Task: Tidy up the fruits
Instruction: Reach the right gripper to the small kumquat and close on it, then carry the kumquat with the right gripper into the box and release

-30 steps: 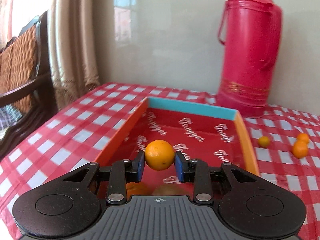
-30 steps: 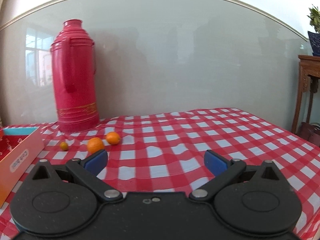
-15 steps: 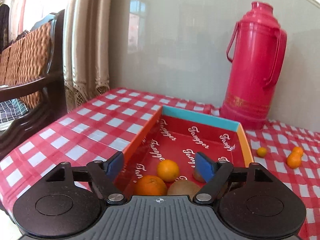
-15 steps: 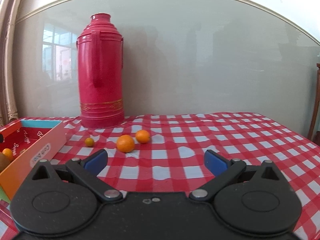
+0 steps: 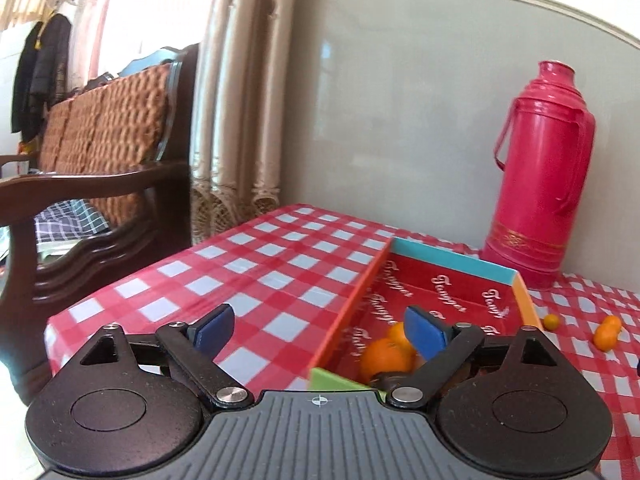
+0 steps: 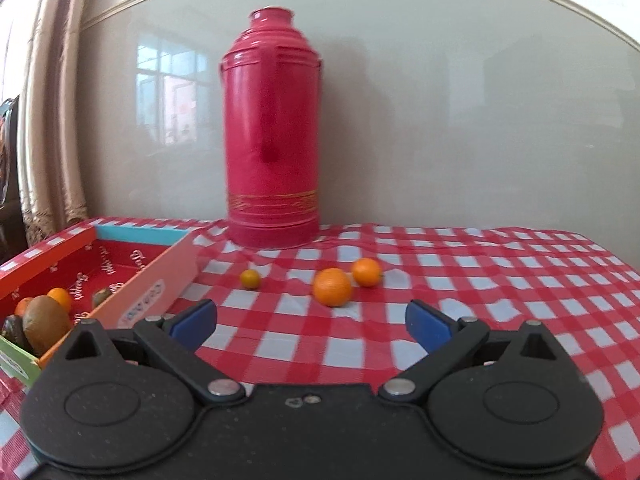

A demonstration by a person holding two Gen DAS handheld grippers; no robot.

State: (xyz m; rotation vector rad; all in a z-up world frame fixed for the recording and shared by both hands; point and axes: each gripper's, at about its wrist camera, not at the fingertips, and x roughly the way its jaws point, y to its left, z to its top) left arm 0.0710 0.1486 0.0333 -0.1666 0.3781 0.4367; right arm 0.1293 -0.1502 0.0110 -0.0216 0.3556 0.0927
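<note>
A red cardboard box (image 5: pixel 452 266) (image 6: pixel 154 286) lies on the checked tablecloth and holds oranges (image 5: pixel 384 358) (image 6: pixel 60 298) and a brown kiwi (image 6: pixel 44 324). My left gripper (image 5: pixel 320 330) is open and empty, above the box's near left corner. Three loose fruits lie on the cloth to the right of the box: a large orange (image 6: pixel 332 286), a smaller orange (image 6: pixel 366 272) and a tiny yellow one (image 6: pixel 250 279). My right gripper (image 6: pixel 310 324) is open and empty, a short way in front of the large orange.
A tall pink thermos (image 6: pixel 272 132) (image 5: pixel 540 168) stands against the wall behind the box and loose fruit. A dark wooden chair with a wicker back (image 5: pixel 104 152) stands off the table's left edge, by a curtain (image 5: pixel 240 92).
My left gripper opened and let the orange go into the box, then drew back and to the left. My right gripper swung left, bringing the loose oranges and the box into its view.
</note>
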